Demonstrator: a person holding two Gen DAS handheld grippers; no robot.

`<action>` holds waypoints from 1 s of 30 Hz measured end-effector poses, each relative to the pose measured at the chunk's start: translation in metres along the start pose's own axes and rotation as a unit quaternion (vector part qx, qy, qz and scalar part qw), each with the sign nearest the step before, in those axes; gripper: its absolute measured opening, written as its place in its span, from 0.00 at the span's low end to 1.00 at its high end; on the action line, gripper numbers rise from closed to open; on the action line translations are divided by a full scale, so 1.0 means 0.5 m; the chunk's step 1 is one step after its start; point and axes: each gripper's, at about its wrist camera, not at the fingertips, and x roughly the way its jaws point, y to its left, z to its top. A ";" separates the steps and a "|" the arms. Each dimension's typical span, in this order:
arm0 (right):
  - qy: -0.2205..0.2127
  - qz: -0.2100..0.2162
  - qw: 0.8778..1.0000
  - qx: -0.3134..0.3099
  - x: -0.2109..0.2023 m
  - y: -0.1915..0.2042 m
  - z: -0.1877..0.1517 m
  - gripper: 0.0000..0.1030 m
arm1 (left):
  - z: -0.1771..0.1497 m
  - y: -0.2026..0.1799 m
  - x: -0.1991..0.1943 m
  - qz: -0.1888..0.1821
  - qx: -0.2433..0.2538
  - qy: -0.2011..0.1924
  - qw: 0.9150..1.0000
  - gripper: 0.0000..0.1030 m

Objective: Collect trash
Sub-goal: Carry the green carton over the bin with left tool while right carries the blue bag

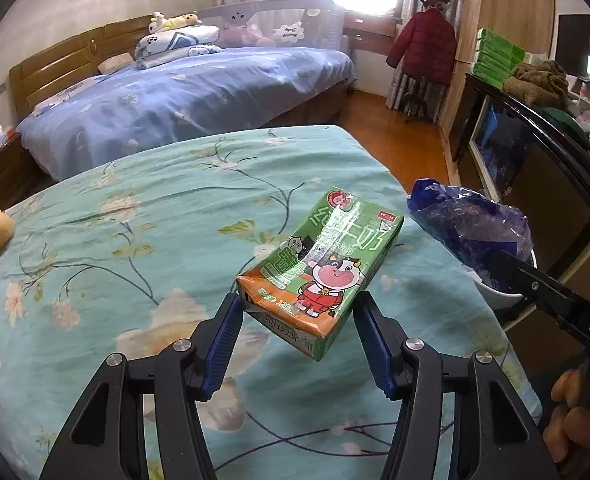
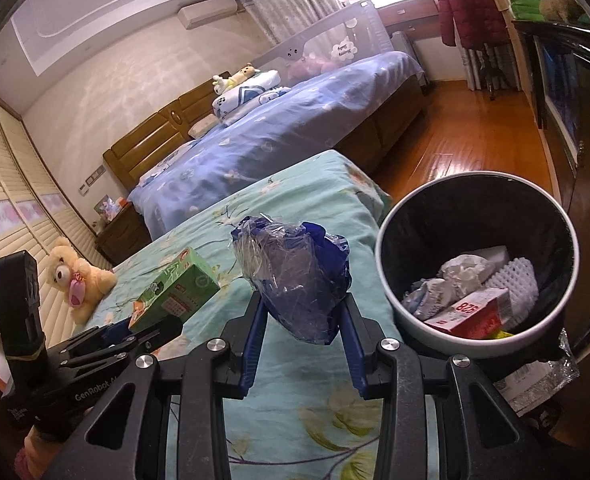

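Pointing away from the fingers, milk carton lengthwise.

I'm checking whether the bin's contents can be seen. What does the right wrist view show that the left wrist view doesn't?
Only the right wrist view shows inside the bin: crumpled paper, a red box and white foam netting; also a teddy bear. Only the left wrist view shows the carton's cartoon cow. Both share the milk carton in the left gripper, the blue plastic wrapper in the right gripper, and the green floral bedspread.
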 end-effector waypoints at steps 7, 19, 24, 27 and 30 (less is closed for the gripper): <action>-0.004 -0.008 1.000 0.008 -0.013 -0.022 -0.001 0.36 | 0.004 -0.021 0.007 -0.004 0.008 0.003 1.000 0.55; -0.010 -0.025 0.999 0.020 -0.029 -0.054 0.002 0.36 | 0.014 -0.056 0.021 -0.022 0.023 0.005 0.999 0.55; -0.013 -0.035 0.999 0.027 -0.040 -0.077 0.004 0.36 | 0.020 -0.066 0.034 -0.027 0.028 0.004 0.999 0.55; -0.015 -0.041 0.999 0.030 -0.046 -0.089 0.005 0.36 | 0.023 -0.073 0.038 -0.031 0.029 0.004 0.999 0.55; -0.016 -0.045 0.998 0.033 -0.051 -0.099 0.005 0.36 | 0.025 -0.084 0.045 -0.035 0.034 0.004 0.999 0.55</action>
